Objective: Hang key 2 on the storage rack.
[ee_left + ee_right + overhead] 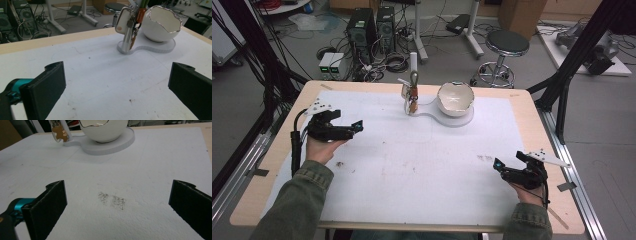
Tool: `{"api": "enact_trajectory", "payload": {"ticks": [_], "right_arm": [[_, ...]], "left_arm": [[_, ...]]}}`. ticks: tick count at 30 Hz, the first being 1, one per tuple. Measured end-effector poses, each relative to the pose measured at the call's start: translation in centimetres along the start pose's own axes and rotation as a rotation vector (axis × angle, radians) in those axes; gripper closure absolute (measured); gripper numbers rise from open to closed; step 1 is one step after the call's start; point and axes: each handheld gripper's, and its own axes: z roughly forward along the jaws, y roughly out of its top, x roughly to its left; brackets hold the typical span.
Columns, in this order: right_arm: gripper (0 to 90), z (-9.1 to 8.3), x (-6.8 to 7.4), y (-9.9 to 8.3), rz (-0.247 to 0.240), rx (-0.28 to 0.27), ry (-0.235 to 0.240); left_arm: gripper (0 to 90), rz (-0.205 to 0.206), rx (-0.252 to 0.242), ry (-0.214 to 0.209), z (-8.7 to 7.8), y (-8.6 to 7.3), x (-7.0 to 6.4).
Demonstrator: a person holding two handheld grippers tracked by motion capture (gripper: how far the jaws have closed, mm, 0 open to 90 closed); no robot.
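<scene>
White matte tabletop (422, 170) bears a glossy jagged-rimmed bowl (455, 98); left tool (357, 125) and right tool (498, 166) gape released.

I see a light wooden table (532, 102) covered almost edge to edge by a white mat (422, 170). Near its far edge lies a flat white base (462, 120) bearing an eggshell-shaped bowl (455, 98) and a key post. A dark smudge (112, 200) marks the mat's right side.
</scene>
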Motion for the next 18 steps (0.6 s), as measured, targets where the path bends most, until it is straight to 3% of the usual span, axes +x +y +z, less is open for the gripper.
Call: {"api": "enact_trajectory", "payload": {"ticks": [10,18], "right_arm": [[0.5,0.0,0.0,0.0,-0.002,0.004,-0.003],[0.5,-0.1,0.0,-0.1,-0.002,0.003,-0.001]], "left_arm": [[1.6,0.001,-0.027,0.025,-2.0,-1.8,0.3],[1.7,-0.041,-0.042,0.065,-4.1,-4.1,1.4]]}}
